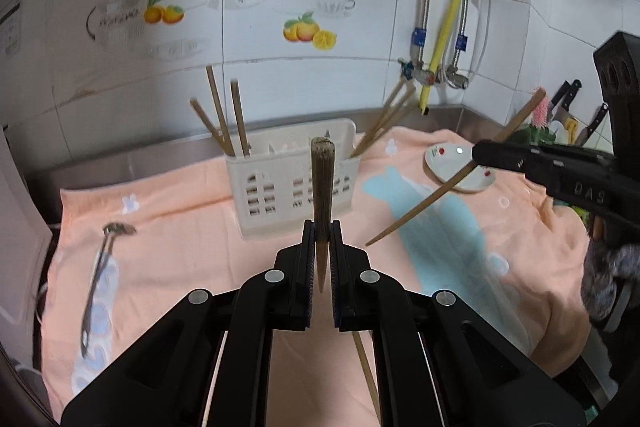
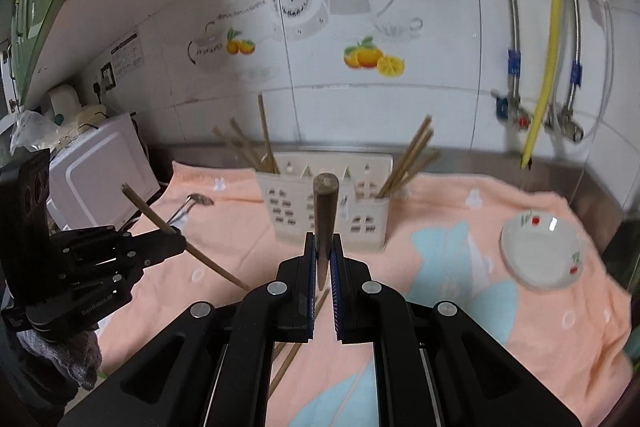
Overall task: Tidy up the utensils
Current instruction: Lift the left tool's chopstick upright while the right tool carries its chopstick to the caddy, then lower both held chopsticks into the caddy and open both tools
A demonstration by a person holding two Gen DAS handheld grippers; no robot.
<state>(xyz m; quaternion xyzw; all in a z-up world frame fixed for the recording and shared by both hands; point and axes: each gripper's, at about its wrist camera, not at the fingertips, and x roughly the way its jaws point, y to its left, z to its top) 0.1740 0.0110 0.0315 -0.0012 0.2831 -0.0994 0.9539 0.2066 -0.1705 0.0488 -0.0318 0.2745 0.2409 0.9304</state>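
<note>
My left gripper is shut on a brown chopstick that stands up between its pads. My right gripper is likewise shut on another chopstick. Both hover above the peach towel, in front of the cream utensil caddy. The caddy holds chopsticks in its left end and right end. In the left wrist view the right gripper shows at the right, its chopstick slanting down. More chopsticks lie on the towel beneath. A metal spoon lies at the left.
A small white saucer sits on the towel's right side. A white appliance stands left of the towel. Knives stand at the far right. Pipes and a yellow hose run down the tiled wall behind.
</note>
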